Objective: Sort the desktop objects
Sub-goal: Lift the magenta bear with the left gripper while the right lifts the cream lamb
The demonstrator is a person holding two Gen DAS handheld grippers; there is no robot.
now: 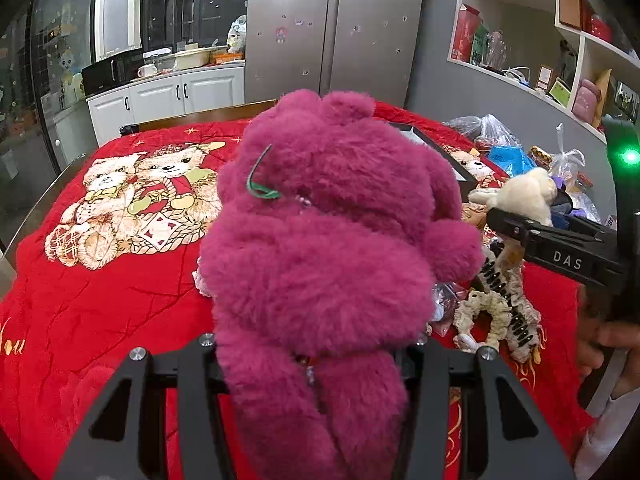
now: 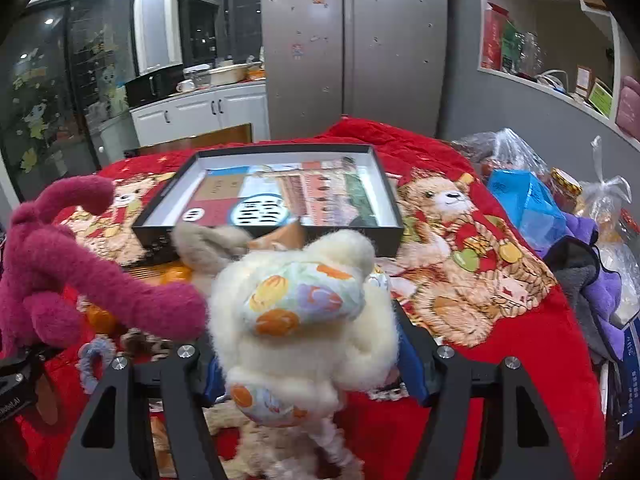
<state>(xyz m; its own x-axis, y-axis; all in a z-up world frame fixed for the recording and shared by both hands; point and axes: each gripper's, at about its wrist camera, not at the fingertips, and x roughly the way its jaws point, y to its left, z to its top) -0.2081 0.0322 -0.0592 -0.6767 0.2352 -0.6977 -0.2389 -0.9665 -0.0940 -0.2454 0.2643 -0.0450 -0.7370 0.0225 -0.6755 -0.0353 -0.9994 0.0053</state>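
**Two plush toys held above the red counter**

A red blanket [image 1: 100, 300] printed with teddy bears covers the counter. On it, toward the far side, lies a shallow black box [image 2: 272, 196] with a colourful picture inside. The left gripper [image 1: 316, 364] has its jaws clenched on a big magenta plush bear [image 1: 328, 248], which is lifted in front of the camera and hides much of the counter. The right gripper [image 2: 308, 364] grasps a smaller cream plush toy [image 2: 304, 320] with patterned patches, held up just before the box. Hair scrunchies [image 1: 496, 308] lie beneath.
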